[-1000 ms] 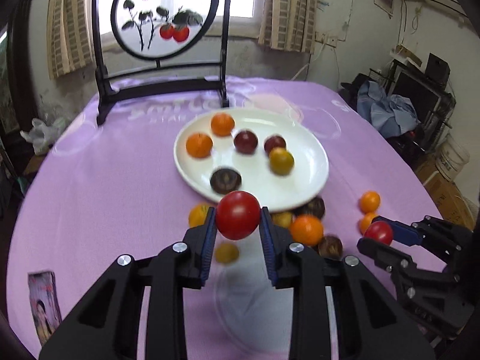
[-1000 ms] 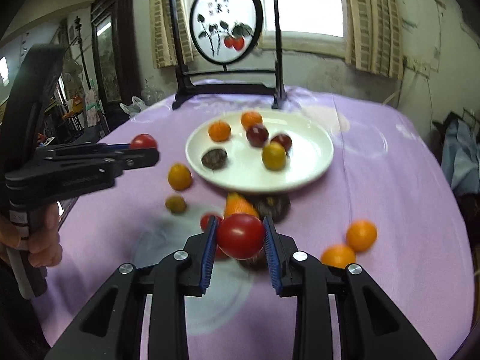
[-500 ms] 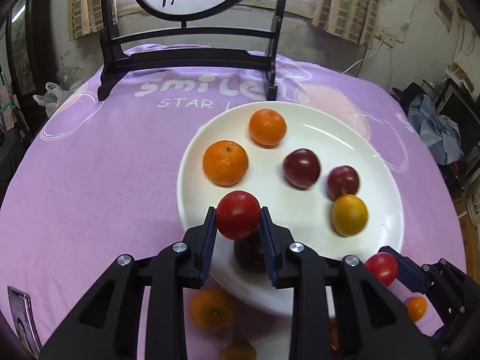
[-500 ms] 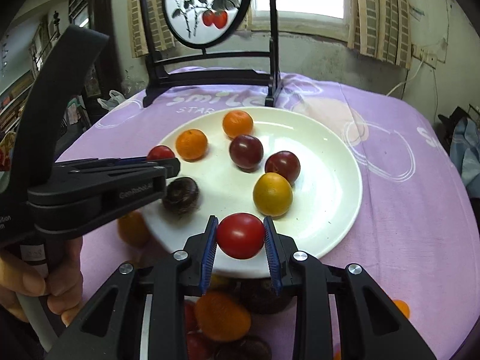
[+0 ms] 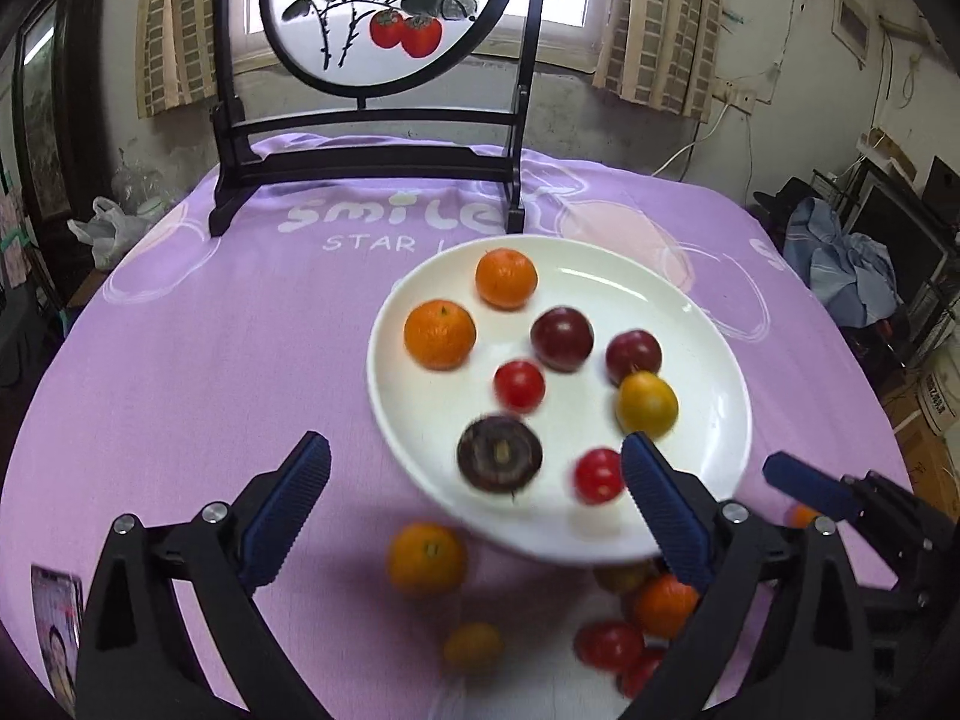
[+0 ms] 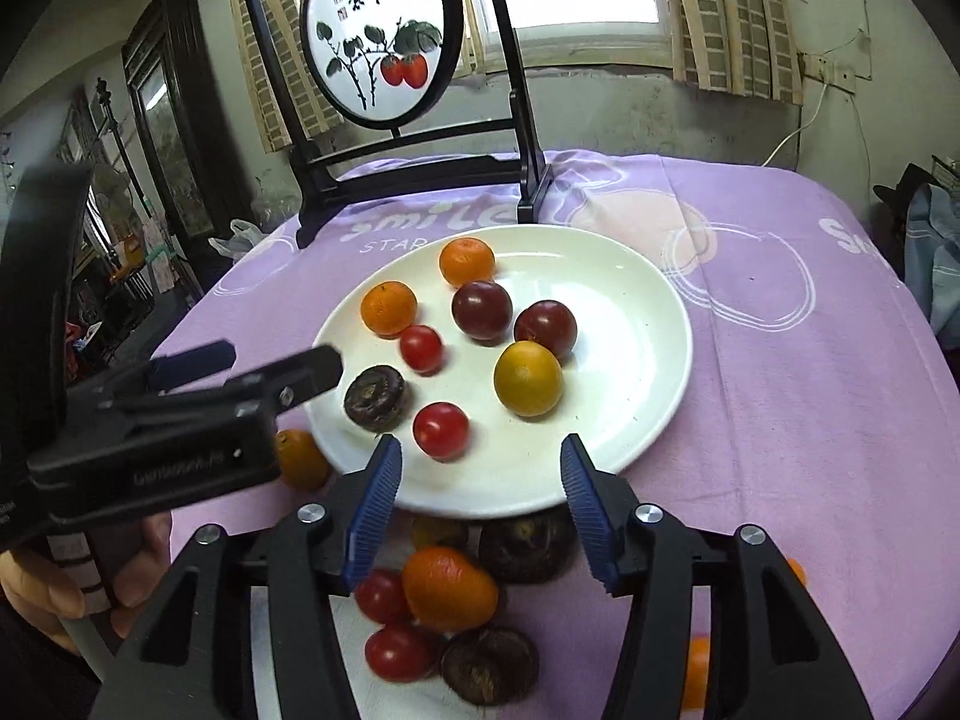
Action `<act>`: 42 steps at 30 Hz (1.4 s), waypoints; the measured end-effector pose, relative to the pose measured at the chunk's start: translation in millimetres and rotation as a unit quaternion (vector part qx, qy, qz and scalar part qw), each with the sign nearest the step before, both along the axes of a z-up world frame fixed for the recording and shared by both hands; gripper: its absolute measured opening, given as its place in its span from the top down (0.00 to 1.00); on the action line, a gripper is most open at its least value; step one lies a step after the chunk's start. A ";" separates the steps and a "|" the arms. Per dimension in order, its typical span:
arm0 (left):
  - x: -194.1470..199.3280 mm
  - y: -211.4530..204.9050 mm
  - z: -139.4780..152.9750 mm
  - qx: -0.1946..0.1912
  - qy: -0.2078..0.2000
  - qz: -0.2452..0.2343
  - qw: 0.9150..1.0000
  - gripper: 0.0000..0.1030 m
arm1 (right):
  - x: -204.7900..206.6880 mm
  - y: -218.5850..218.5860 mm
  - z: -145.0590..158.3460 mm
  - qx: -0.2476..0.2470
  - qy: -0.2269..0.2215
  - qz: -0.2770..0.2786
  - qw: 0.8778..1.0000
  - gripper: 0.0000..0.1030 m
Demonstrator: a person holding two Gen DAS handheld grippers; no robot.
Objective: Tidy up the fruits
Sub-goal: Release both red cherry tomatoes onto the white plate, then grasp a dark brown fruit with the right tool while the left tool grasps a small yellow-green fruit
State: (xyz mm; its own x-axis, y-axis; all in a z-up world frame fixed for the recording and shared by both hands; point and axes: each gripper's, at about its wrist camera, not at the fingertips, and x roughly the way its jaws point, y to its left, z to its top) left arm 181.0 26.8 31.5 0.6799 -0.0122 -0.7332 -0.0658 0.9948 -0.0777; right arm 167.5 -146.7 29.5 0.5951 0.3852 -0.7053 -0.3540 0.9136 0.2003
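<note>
A white plate [image 5: 708, 468] [image 6: 648, 372] on the purple tablecloth holds two oranges, two dark plums, a yellow fruit [image 6: 528, 379], a dark brown fruit [image 5: 499, 451] and two red tomatoes [image 5: 519, 384] [image 6: 440, 429]. My left gripper [image 5: 474, 510] is open and empty at the plate's near left rim. My right gripper [image 6: 480, 504] is open and empty at the plate's near rim. More fruits lie on the cloth below the plate: an orange [image 5: 426, 558], small tomatoes [image 6: 399, 651] and dark fruits [image 6: 489, 663].
A black wooden stand with a round painted screen [image 5: 384, 18] stands at the table's far side. A small picture card [image 5: 57, 618] lies at the near left edge. Clutter and boxes [image 5: 936, 402] sit beyond the table's right side.
Both grippers held a red tomato over the plate and have opened. The two tomatoes now lie on the plate, and both grippers have drawn back slightly.
</note>
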 end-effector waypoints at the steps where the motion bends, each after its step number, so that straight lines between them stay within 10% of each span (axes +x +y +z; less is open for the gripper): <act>1: -6.8 0.9 -2.1 0.001 0.003 0.001 1.000 0.07 | -8.0 -2.7 1.0 0.002 -0.001 0.001 1.000 0.45; 18: -78.1 15.6 -45.2 0.010 0.033 0.011 0.999 0.07 | -103.3 -23.5 -51.5 -0.077 0.037 0.030 0.996 0.34; 25: -78.2 17.5 -44.9 0.000 0.031 -0.010 0.999 0.07 | -89.5 -3.1 -62.5 -0.142 0.029 0.031 0.989 0.39; 31: -79.5 10.6 -48.5 -0.017 0.046 -0.036 0.998 0.06 | -58.0 7.5 -60.8 -0.136 0.036 0.029 0.990 0.58; 42: -81.0 -4.5 -56.0 0.023 0.042 -0.048 0.998 0.06 | -66.5 -14.7 -54.4 -0.109 0.033 0.004 0.994 0.58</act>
State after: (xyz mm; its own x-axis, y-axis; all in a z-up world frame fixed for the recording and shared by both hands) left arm 100.0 22.4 -24.6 0.6141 -0.0399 -0.7882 0.0261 0.9992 -0.0303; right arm 101.0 -161.4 -24.9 0.5418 0.2239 -0.8101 -0.3535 0.9352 0.0220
